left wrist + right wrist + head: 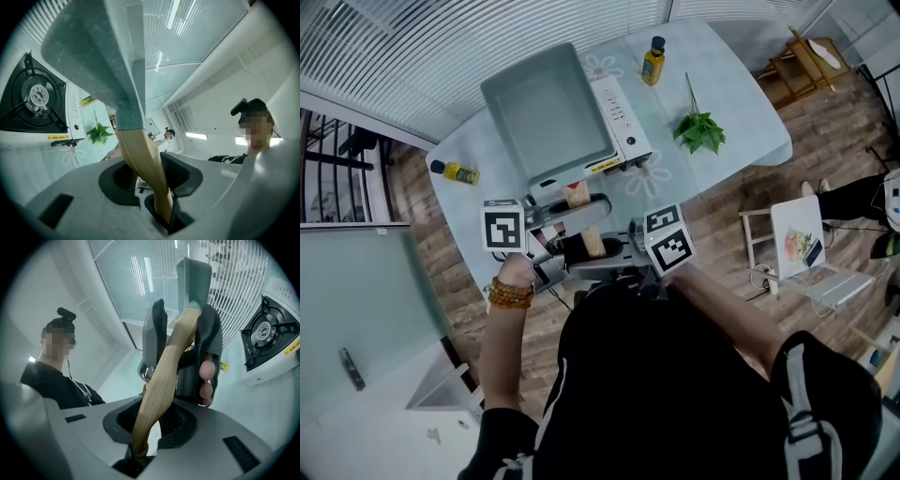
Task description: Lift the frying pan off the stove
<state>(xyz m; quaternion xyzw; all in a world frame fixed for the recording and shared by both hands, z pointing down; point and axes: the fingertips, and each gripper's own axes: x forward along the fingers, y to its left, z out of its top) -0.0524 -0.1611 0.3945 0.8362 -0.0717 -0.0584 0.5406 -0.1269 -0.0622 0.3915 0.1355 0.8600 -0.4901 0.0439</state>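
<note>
A square grey frying pan [548, 108] with a wooden handle [577, 194] hangs over the white single-burner stove [623, 122]. The left gripper view shows the pan [93, 42] raised and tilted, clear of the bare burner [37, 96]. My left gripper [579, 214] is shut on the handle [143, 159] nearer the pan. My right gripper [581, 251] is shut on the handle's end [164, 376]. In the right gripper view, the left gripper [183, 352] clamps the handle just below the pan [193, 277], with the stove [269, 333] off to the right.
The stove stands on a pale glass table [741, 103] with two yellow bottles [652, 60] [455, 172] and a green sprig [700, 129]. A laptop on a white stool [811, 248] stands to the right. A white counter [384, 412] is at lower left.
</note>
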